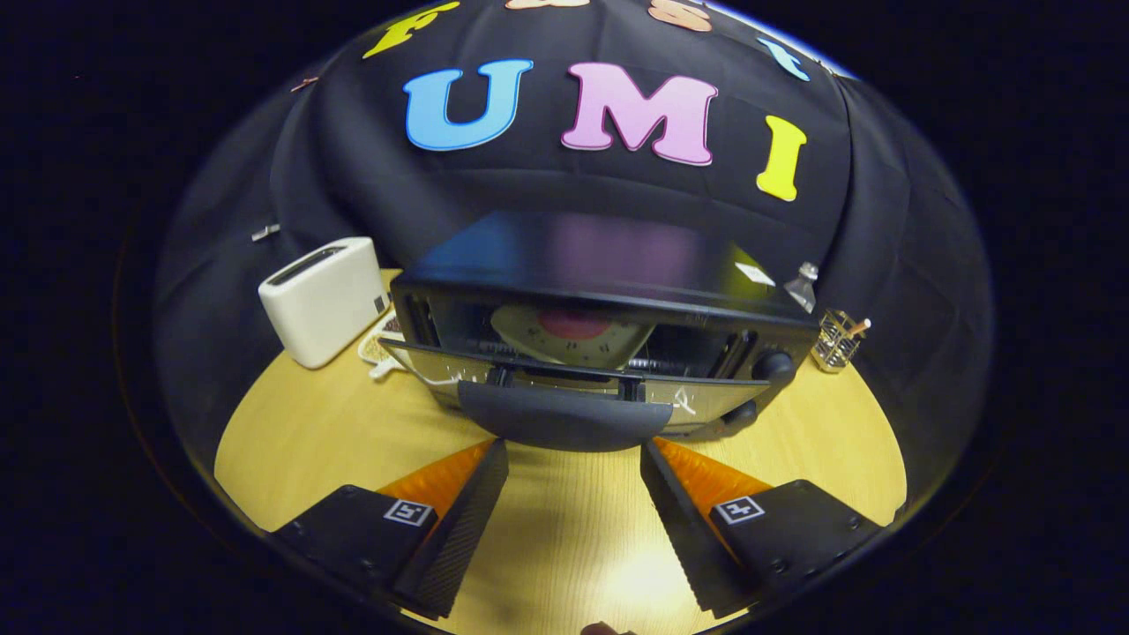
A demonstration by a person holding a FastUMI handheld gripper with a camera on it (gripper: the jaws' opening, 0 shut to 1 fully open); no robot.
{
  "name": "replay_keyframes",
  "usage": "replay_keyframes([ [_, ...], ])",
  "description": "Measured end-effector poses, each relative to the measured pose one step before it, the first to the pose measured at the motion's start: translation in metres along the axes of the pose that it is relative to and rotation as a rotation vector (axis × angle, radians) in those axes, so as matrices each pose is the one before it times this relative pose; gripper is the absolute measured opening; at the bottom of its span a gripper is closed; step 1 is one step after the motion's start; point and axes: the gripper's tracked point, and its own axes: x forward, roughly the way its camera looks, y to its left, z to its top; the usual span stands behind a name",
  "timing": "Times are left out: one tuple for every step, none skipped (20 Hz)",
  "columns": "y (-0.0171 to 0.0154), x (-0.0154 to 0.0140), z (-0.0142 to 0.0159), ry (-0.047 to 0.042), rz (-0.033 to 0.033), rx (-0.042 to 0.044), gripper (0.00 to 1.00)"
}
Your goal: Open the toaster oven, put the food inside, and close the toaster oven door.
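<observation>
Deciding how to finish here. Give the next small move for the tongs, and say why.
Probably push the door handle up to shut the toaster oven: the plate of food already sits inside, the door hangs open, and the tongs are open and empty just short of the handle.

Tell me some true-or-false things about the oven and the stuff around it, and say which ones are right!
1. The oven door is partly open. True.
2. A plate of food is inside the oven. True.
3. The tongs are squeezing the door handle. False: their fingers are spread apart, with the handle just ahead of them.
4. The white toaster sits on top of the oven. False: it stands on the table beside the oven.
5. A small wire basket stands on the oven's other side. True.
</observation>
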Motion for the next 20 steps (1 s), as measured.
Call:
replay_keyframes([
  [0.00121,-0.00653,0.01626,-0.03614,0.00557,-0.00129,1.0],
  [0.00004,-0.00572,0.01735,-0.04256,0.00732,0.0,1.0],
  [0.0013,-0.00802,0.01331,-0.03462,0.00551,0.00363,0.99],
  [-0.00398,-0.01017,0.01324,-0.03354,0.00211,0.00972,0.99],
  [-0.0034,-0.01005,0.01352,-0.03534,0.00233,0.0154,0.99],
  [-0.00499,-0.01283,0.01125,-0.03481,-0.00148,0.01659,0.99],
  [-0.00766,-0.01227,0.00969,-0.03103,-0.0088,0.01844,0.99],
  [-0.00966,-0.01266,0.00802,-0.02813,-0.0126,0.01995,0.99],
  [-0.0102,-0.01085,0.0107,-0.03042,-0.01261,0.01967,0.99],
  [-0.01197,-0.00951,0.00808,-0.02799,-0.01663,0.0155,0.99],
  [-0.01323,-0.01109,0.0111,-0.02493,-0.01791,0.0126,0.99],
  [-0.01167,-0.00914,0.01049,-0.02681,-0.01839,0.00507,0.99],
  [-0.01394,-0.00841,0.0097,-0.02258,-0.02789,0.00501,0.99],
  [-0.01341,-0.00895,0.00834,-0.02271,-0.02428,0.01431,0.99],
  [-0.01103,-0.00917,0.00769,-0.02027,-0.02335,0.0221,0.99],
  [-0.01058,-0.00588,0.00721,-0.02008,-0.01979,0.02327,0.99],
  [-0.00693,-0.005,0.00537,-0.01584,-0.0162,0.01733,0.99],
  [-0.00963,-0.0033,0.00417,-0.01105,-0.0222,0.00859,0.99],
  [-0.00535,-0.00246,0.00261,-0.01279,-0.01266,-0.00638,0.99],
  [-0.00398,0.00047,0.0002,-0.00503,-0.00694,-0.00703,0.99],
])
